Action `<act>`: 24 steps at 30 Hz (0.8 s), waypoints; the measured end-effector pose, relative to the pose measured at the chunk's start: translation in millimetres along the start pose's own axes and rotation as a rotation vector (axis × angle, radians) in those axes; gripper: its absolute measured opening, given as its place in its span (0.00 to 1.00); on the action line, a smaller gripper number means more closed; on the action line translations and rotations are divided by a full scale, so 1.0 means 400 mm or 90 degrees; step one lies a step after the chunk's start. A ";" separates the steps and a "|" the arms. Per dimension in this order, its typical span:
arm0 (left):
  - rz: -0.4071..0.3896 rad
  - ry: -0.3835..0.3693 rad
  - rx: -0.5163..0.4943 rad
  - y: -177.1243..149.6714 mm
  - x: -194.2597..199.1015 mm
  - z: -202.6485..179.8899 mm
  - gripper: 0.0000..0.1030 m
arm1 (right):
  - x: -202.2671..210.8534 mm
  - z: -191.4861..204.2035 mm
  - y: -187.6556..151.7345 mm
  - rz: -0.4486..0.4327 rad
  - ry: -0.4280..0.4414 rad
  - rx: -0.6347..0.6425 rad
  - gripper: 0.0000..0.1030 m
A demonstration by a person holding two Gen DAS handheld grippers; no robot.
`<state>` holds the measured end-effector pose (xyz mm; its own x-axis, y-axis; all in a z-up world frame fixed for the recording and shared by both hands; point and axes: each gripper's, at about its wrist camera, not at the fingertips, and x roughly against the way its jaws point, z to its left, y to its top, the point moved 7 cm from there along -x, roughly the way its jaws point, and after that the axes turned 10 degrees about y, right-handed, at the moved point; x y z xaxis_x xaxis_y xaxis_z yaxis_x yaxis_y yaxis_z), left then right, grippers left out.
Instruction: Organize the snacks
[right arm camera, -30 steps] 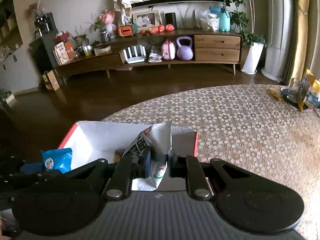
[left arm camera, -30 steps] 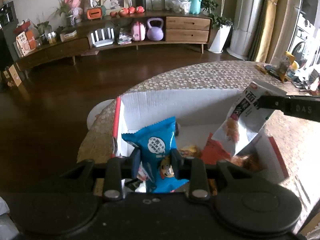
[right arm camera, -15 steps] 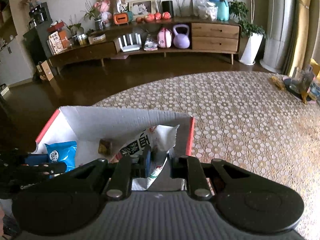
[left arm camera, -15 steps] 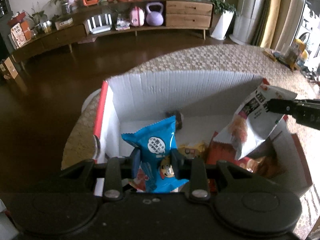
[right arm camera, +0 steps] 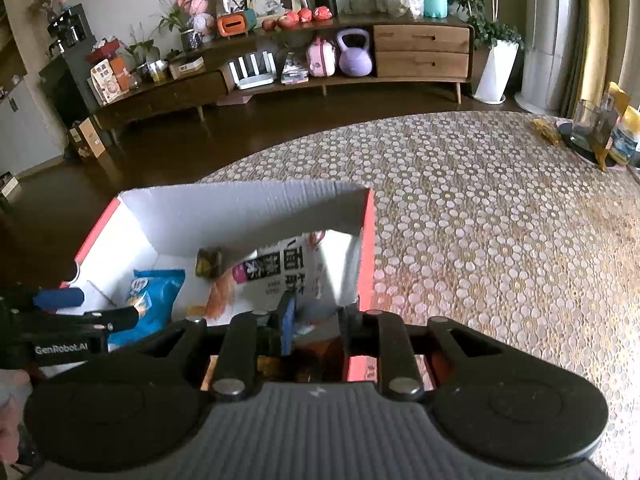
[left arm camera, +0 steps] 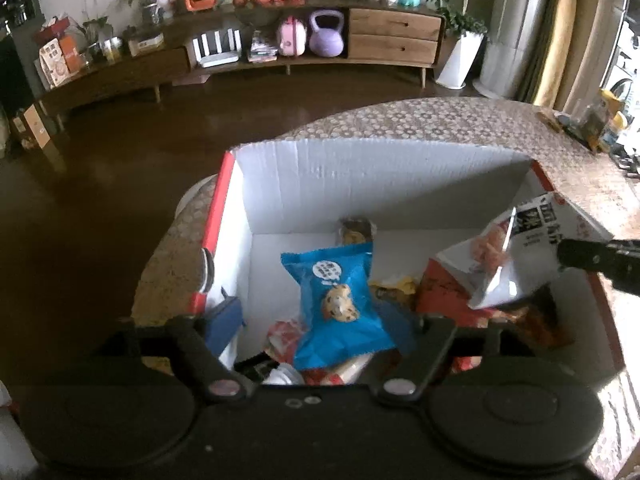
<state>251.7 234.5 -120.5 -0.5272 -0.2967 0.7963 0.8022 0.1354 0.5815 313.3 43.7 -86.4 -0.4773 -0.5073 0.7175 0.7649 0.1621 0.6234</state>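
Jaws of the left gripper (left arm camera: 316, 316) have just been opening and now stand wide, their pads clear of the blue cookie packet (left arm camera: 340, 304), which a moment ago was pinched upright between them. It now lies loose on the other snacks in the box (left arm camera: 360, 168), so that packet looks delivered. The right gripper (right arm camera: 316, 312) has just begun to ease apart, but the white noodle bag (right arm camera: 288, 276) is between its pads and, seen from the left wrist, hangs tilted above the box's right end, so it looks held rather than dropped. Both grippers sit lower over the box than a second ago. By my reading, one snack is stowed and the second is about to follow.

Under the blue packet lie red and orange wrappers, and a small dark sweet (right arm camera: 208, 263) rests against the far wall. The box is white inside with red outer edges and stands near the rim of a round table (right arm camera: 480, 208) covered in a flower-patterned cloth. Beyond is dark wooden flooring and a long low sideboard (right arm camera: 420, 52) carrying a purple kettlebell (right arm camera: 354, 54), a photo frame and plants. A glass and some packets stand at the table's far right.
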 end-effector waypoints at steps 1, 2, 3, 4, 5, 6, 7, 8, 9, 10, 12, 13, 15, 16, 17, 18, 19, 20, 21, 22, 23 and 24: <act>-0.003 -0.001 0.002 -0.002 0.010 0.001 0.76 | 0.005 0.002 -0.004 0.002 0.001 0.002 0.23; -0.009 0.000 0.005 -0.003 0.019 0.003 0.81 | 0.011 0.004 -0.008 0.001 0.004 0.004 0.23; -0.016 0.000 0.007 -0.003 0.030 0.004 0.83 | 0.019 0.006 -0.010 -0.003 0.007 0.006 0.25; -0.025 -0.001 0.008 -0.004 0.043 0.005 0.83 | 0.028 0.009 -0.009 -0.006 0.009 0.006 0.27; -0.030 -0.001 0.008 -0.005 0.053 0.006 0.84 | 0.036 0.010 -0.012 -0.010 0.011 0.004 0.30; -0.035 0.000 0.008 -0.006 0.063 0.007 0.85 | 0.046 0.013 -0.014 -0.011 0.016 0.000 0.43; -0.041 0.000 0.008 -0.006 0.074 0.007 0.86 | 0.052 0.014 -0.015 -0.011 0.018 -0.003 0.58; -0.048 -0.002 0.010 -0.008 0.086 0.007 0.87 | 0.062 0.017 -0.018 -0.016 0.018 -0.002 0.61; -0.054 -0.004 0.011 -0.010 0.097 0.007 0.88 | 0.071 0.023 -0.021 -0.022 0.021 0.001 0.61; -0.061 -0.006 0.013 -0.011 0.111 0.007 0.89 | 0.082 0.029 -0.026 -0.024 0.026 0.005 0.61; -0.075 -0.011 0.016 -0.015 0.139 0.007 0.91 | 0.098 0.037 -0.033 -0.025 0.040 0.005 0.61; -0.081 -0.012 0.017 -0.017 0.152 0.008 0.91 | 0.108 0.043 -0.036 -0.027 0.046 0.006 0.62; -0.095 -0.017 0.021 -0.021 0.180 0.010 0.93 | 0.129 0.052 -0.044 -0.032 0.055 0.007 0.66; -0.103 -0.018 0.022 -0.023 0.195 0.010 0.93 | 0.140 0.056 -0.047 -0.037 0.058 0.006 0.67; -0.111 -0.020 0.022 -0.026 0.209 0.010 0.94 | 0.151 0.060 -0.050 -0.041 0.063 0.005 0.67; -0.118 -0.022 0.023 -0.028 0.224 0.012 0.95 | 0.163 0.064 -0.054 -0.045 0.069 0.005 0.67; -0.125 -0.023 0.024 -0.031 0.237 0.013 0.96 | 0.174 0.068 -0.057 -0.048 0.072 0.005 0.67; -0.132 -0.027 0.024 -0.034 0.252 0.012 0.97 | 0.188 0.071 -0.062 -0.053 0.077 0.005 0.67; -0.139 -0.032 0.023 -0.038 0.267 0.010 0.97 | 0.200 0.075 -0.064 -0.058 0.082 0.006 0.67; -0.145 -0.035 0.022 -0.041 0.280 0.008 0.98 | 0.214 0.080 -0.067 -0.064 0.086 0.006 0.68; -0.151 -0.036 0.020 -0.045 0.293 0.006 0.98 | 0.225 0.083 -0.069 -0.068 0.089 0.005 0.68; -0.158 -0.038 0.017 -0.049 0.306 0.003 0.99 | 0.238 0.088 -0.071 -0.074 0.094 0.006 0.68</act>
<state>171.2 196.8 -34.3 -0.7229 -0.2681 0.6368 0.6392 0.0905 0.7637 230.7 20.6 -24.7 -0.4936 -0.6416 0.5871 0.7034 0.1025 0.7034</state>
